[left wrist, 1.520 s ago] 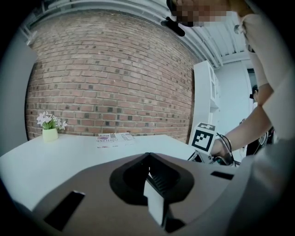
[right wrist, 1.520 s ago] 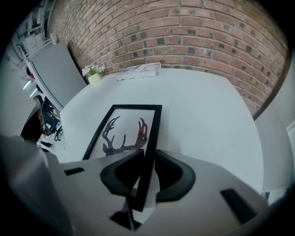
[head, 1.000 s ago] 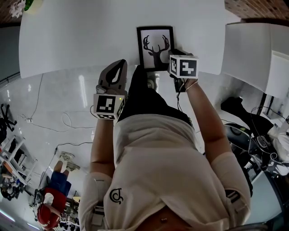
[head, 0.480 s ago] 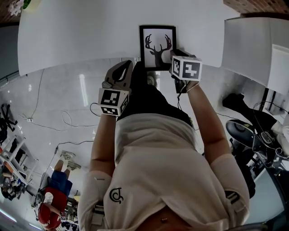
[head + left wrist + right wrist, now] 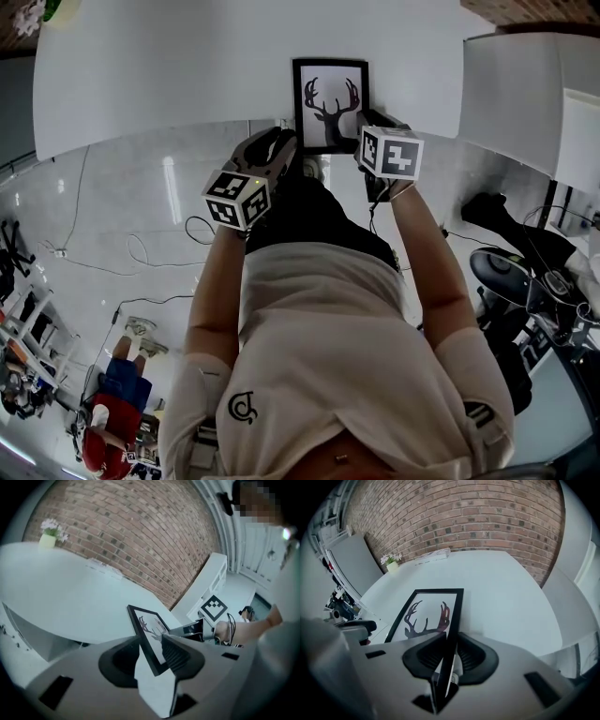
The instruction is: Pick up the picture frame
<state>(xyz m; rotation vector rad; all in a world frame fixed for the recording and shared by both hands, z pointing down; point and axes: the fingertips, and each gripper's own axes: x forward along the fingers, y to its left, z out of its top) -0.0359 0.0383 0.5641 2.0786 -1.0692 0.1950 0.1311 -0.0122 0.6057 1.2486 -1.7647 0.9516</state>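
Here a brick wall (image 5: 454, 517) stands behind a broad white table (image 5: 187, 75). The person in a pale shirt (image 5: 328, 375) stands at the table's near edge with both arms stretched forward.

The picture frame (image 5: 330, 103), black-rimmed with a dark antlered deer head on white, lies at that near edge. In the head view its lower end reaches just past the rim toward the person. Whether it rests flat or is raised a little cannot be told.

The right gripper (image 5: 451, 637) points steeply down at the frame's right side. Its jaws are closed on the frame's right rim, which runs straight between the two ribbed pads.

The left gripper (image 5: 150, 641) comes in lower and flatter at the lower left corner. Its jaws have just been opening and stand partway apart. The frame's corner sits between them, close to the right pad, with a gap on the left side, so there is no clamp.

A small pot of pale flowers (image 5: 47, 540) stands far off on the table's back part.
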